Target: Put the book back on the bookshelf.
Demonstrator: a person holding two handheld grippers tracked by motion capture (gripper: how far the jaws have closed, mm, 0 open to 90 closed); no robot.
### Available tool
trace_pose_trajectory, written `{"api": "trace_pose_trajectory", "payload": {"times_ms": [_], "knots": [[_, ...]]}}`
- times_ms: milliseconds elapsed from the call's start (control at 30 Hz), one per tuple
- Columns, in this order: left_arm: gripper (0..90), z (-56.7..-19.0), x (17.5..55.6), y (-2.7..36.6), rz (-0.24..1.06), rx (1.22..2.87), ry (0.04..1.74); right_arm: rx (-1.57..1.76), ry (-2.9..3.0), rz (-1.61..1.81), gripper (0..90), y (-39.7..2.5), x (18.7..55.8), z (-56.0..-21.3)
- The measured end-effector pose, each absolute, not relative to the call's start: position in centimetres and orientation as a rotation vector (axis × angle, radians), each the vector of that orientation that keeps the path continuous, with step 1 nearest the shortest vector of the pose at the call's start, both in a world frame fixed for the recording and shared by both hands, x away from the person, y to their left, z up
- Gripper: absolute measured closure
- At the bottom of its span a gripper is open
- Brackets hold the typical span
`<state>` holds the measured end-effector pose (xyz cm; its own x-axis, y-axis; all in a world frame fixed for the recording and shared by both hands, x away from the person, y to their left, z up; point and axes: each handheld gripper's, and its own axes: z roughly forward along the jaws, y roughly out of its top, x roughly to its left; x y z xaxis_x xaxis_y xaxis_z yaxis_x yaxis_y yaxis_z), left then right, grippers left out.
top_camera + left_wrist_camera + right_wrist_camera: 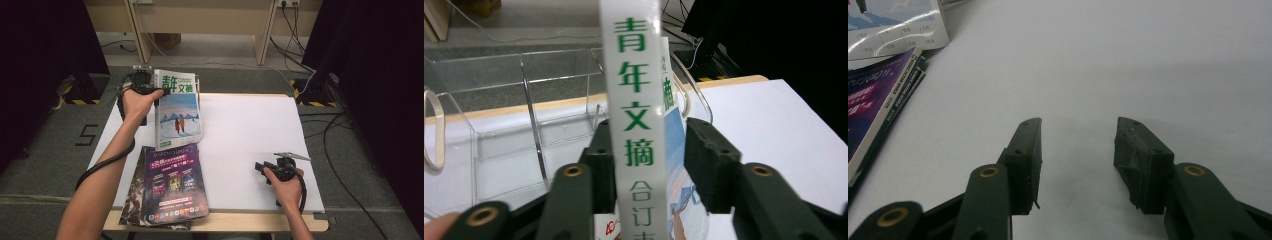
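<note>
Magazine (634, 125) glossy, thin white spine | left gripper (649, 160) jaws straddling | clear acrylic rack (531, 115)

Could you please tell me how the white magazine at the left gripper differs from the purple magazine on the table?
The white magazine is raised at its spine between the left gripper jaws; the purple magazine lies flat on a stack, ungripped. The white one shows a pale snowy scene with green characters, the purple one a dark cover. The white one sits farther from the person. Both have glossy covers.
</note>
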<state>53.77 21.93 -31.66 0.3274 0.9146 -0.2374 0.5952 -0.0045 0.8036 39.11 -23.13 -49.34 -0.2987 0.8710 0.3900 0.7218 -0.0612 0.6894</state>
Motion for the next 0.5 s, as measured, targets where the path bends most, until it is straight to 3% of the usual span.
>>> {"api": "trace_pose_trajectory", "payload": {"times_ms": [100, 500], "knots": [[68.4, -31.6, 53.9, 22.26, 0.451, 1.738, 1.381, 1.747, 2.026, 1.289, 54.3, -23.13, 39.11, -49.33], [66.7, -31.8, 53.72, 22.08, 0.407, 1.742, 1.396, 1.748, 2.024, 1.287, 54.2, -23.06, 39.1, -49.33]]}}
